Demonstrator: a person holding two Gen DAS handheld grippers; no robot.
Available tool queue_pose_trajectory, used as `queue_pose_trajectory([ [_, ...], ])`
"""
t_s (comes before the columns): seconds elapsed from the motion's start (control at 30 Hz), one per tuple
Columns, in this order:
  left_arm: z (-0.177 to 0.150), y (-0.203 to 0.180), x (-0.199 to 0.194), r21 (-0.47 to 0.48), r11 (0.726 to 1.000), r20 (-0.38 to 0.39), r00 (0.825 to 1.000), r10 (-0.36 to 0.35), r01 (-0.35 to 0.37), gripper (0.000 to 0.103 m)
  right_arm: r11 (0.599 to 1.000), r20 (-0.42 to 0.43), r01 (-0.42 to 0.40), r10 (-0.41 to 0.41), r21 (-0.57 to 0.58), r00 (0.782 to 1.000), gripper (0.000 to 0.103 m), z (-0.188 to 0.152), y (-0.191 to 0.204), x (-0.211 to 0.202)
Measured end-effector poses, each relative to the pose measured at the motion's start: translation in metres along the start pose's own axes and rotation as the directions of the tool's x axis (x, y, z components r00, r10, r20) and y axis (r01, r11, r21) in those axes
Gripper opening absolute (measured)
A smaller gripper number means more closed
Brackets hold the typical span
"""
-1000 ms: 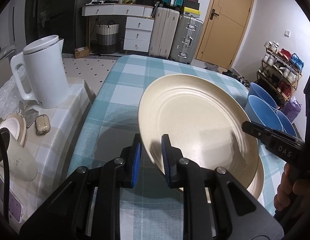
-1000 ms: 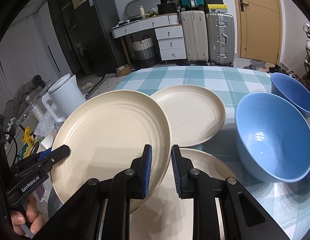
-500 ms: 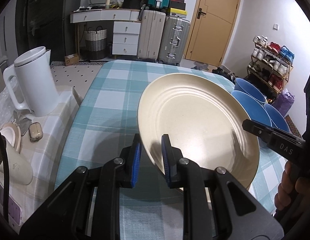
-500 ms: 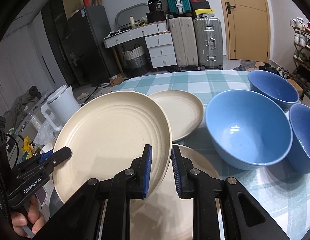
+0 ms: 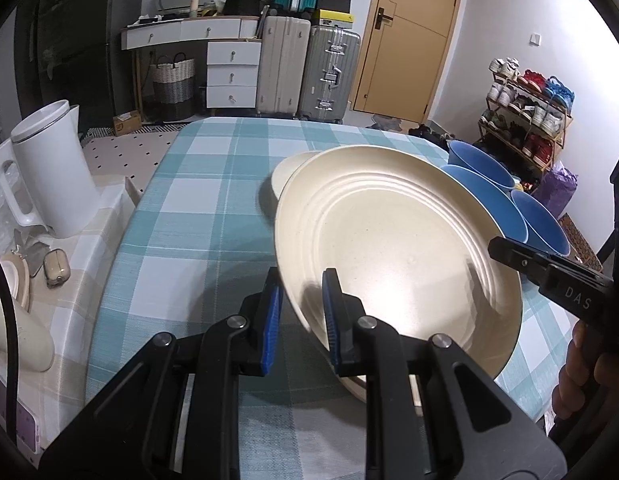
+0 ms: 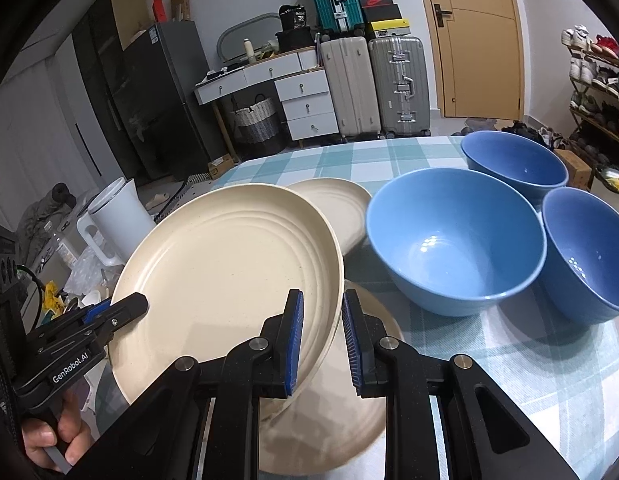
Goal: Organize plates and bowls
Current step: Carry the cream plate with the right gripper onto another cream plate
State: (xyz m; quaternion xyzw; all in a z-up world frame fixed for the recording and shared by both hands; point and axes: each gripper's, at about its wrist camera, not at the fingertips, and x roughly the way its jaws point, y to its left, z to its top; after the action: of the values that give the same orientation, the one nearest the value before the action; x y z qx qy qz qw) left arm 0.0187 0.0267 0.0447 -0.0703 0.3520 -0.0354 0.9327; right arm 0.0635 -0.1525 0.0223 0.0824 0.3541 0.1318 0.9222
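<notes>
**Both grippers clamped on one cream plate above the table**

On my far left a white kettle (image 5: 49, 172) stands on a side counter (image 5: 93, 248), beside the table with the teal checked cloth (image 5: 197, 216).

My left gripper (image 5: 301, 312) has its blue pads closed nearly all the way on the near left rim of a large cream plate (image 5: 393, 248); one pad sits under the rim and the other on top. I see the plate tilted and lifted off the cloth, its left edge higher than its right in the right wrist view.

Behind the held plate, a second cream plate (image 6: 341, 208) lies flat on the cloth, partly hidden by it. Beneath the held plate, close to me, a third cream plate (image 6: 349, 408) rests on the table.

My right gripper (image 6: 321, 336) is squeezed onto the opposite rim of the same held plate, its pads almost together with only the rim between them. From the left wrist camera I see this gripper coming in from the right edge, a hand (image 5: 581, 376) wrapped round its grip.

Right of the plates stand three blue bowls: a large one (image 6: 453, 240) just beside the flat plate, another (image 6: 513, 160) behind it, and a third (image 6: 589, 256) to its right, all upright on the cloth and close together.
</notes>
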Motion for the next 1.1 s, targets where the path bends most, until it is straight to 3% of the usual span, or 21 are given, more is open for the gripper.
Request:
queue_pose_trajectory([
  [0.4, -0.008, -0.021, 0.009, 0.050, 0.998, -0.029, 0.999, -0.021, 0.022, 0.016, 0.999, 0.006, 0.030, -0.030, 0.031, 1.000, 0.020, -0.011, -0.019, -0.012],
  [1.1, -0.017, -0.024, 0.039, 0.097, 0.995, -0.110, 0.994, -0.013, 0.024, 0.016, 0.996, -0.042, 0.073, -0.071, 0.046, 0.997, 0.020, -0.029, -0.029, 0.000],
])
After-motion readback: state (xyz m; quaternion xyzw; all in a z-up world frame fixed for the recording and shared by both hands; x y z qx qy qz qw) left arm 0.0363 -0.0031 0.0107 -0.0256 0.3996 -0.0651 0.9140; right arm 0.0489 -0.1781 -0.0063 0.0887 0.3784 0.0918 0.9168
